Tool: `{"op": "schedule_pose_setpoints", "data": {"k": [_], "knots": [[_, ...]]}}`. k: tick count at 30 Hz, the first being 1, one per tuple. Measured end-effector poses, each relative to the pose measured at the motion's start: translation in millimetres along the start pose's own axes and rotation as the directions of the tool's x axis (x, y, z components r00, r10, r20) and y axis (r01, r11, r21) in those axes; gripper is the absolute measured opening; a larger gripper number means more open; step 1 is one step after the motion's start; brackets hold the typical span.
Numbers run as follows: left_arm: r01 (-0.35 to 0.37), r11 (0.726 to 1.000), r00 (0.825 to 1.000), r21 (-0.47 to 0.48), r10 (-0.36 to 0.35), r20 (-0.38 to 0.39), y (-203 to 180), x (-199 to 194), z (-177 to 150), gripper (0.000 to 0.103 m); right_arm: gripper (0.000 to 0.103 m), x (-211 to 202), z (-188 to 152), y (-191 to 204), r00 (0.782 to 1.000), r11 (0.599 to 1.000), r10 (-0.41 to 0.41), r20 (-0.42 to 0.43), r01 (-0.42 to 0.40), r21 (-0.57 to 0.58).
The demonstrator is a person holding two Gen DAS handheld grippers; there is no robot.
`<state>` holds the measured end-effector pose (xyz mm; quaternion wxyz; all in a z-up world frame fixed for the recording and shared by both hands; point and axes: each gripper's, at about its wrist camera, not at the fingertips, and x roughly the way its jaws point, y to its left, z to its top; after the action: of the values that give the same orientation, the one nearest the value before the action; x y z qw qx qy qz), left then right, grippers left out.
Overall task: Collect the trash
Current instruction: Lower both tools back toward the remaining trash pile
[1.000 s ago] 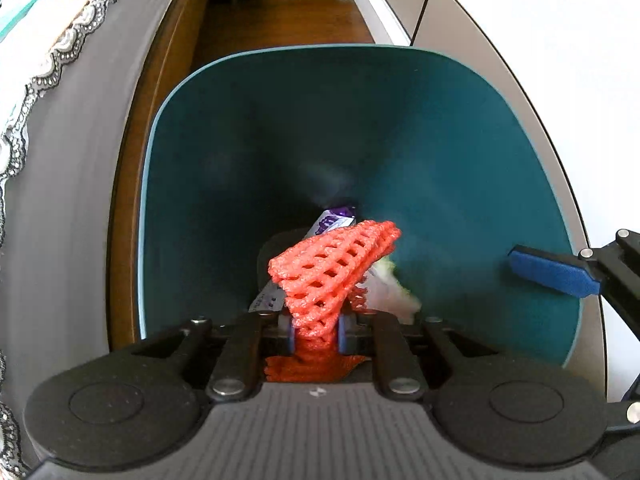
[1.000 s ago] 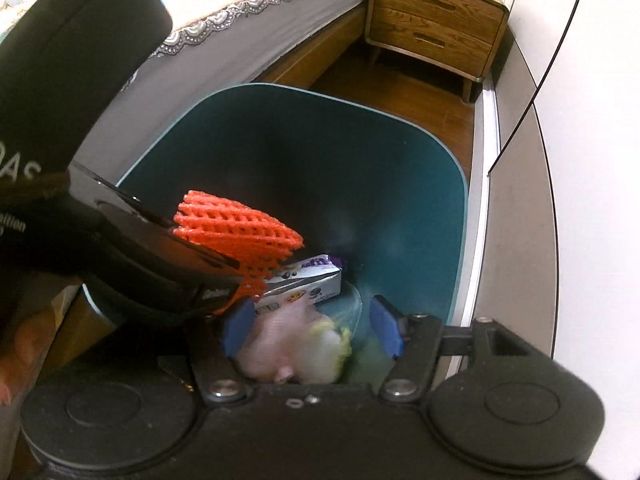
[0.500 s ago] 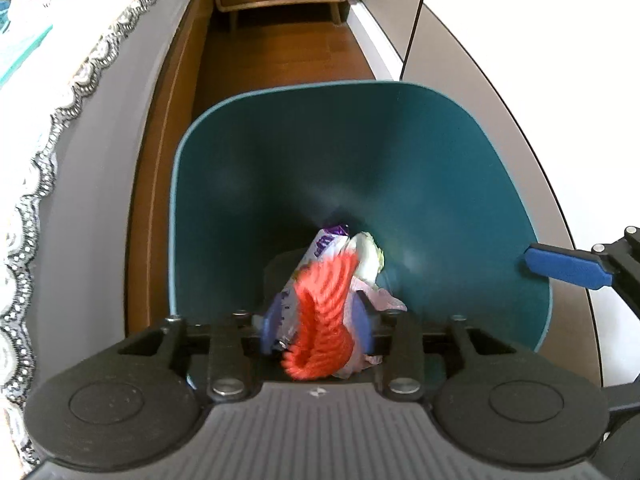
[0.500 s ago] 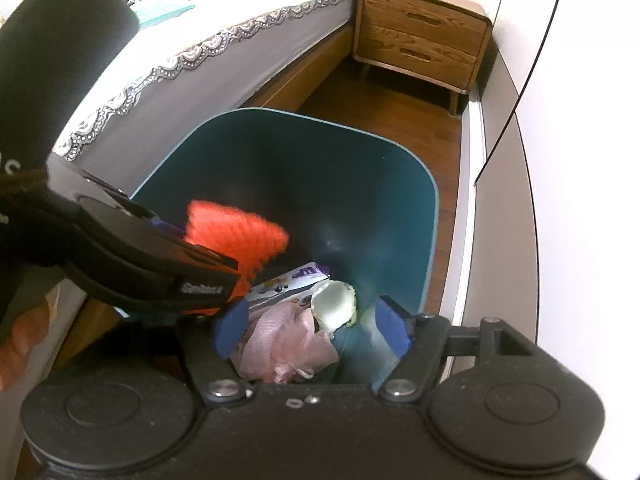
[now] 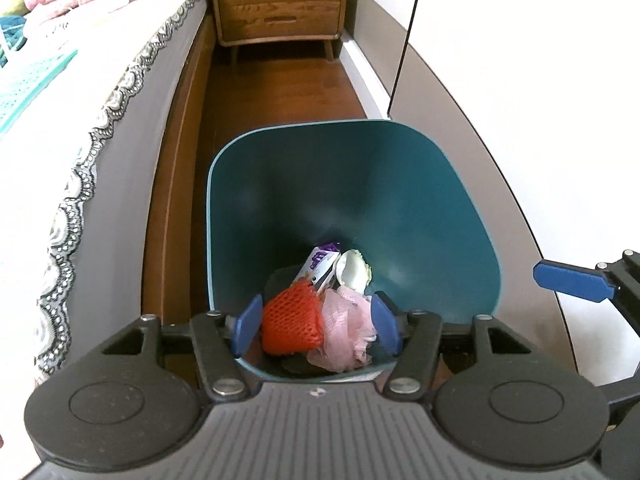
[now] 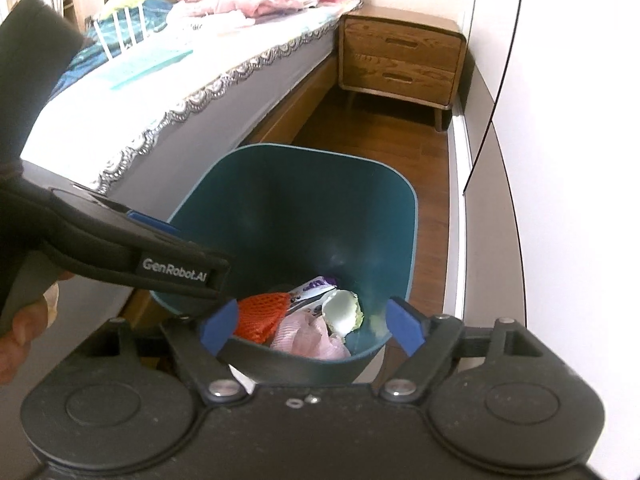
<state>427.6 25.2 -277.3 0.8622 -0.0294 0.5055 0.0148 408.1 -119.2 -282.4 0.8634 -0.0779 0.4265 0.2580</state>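
Observation:
A teal trash bin point(image 5: 400, 200) stands on the wood floor between the bed and the wall; it also shows in the right wrist view point(image 6: 296, 208). At its bottom lie an orange foam net point(image 5: 292, 322), a pink crumpled piece point(image 5: 346, 338), a purple-and-white wrapper point(image 5: 320, 264) and a pale shell-like scrap point(image 5: 354, 270). The net also shows in the right wrist view point(image 6: 260, 316). My left gripper point(image 5: 316, 326) is open and empty above the bin's near rim. My right gripper point(image 6: 312, 324) is open and empty, also above the bin.
A bed point(image 6: 140, 92) with a lace-edged cover runs along the left. A wooden nightstand point(image 5: 280, 4) stands at the far end of the narrow floor strip. A white wall with a grey skirting point(image 5: 460, 120) runs along the right.
My left gripper opened and let go of the orange net, which fell into the bin. Both grippers have risen away from the bin.

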Motion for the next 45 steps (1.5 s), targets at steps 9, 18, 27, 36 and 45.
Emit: {"op": "schedule_pose_setpoints", "data": {"k": [9,18,27,36,45], "knots": [[0.029,0.999,0.999,-0.018,-0.029,0.033,0.2,-25.5,-30.4,0.069,0.092,-28.0,-27.1,5.9,0.999,0.998,0.0,0.041,-0.003,0.059],[0.019,0.999,0.999,-0.032,-0.017,0.051,-2.6,-34.9,-74.1,0.069,0.098,-45.3,-77.4,-1.9,0.998,0.986,-0.017,0.067,0.006,0.166],[0.023,0.997,1.0,-0.072,-0.022,0.011,-6.1,-18.7,-130.8,0.079,0.101,-38.4,-148.7,-10.8,0.999,0.97,-0.042,-0.01,0.043,0.24],[0.017,0.998,0.993,-0.053,-0.023,-0.119,-19.7,58.0,-211.1,0.079,0.101,13.5,-233.5,-10.3,0.986,0.97,-0.037,-0.165,0.075,0.232],[-0.003,1.0,0.944,-0.01,-0.001,-0.329,-33.5,145.4,-321.2,0.079,0.099,70.0,-325.5,7.0,0.954,0.978,0.017,-0.3,0.047,0.205]]}}
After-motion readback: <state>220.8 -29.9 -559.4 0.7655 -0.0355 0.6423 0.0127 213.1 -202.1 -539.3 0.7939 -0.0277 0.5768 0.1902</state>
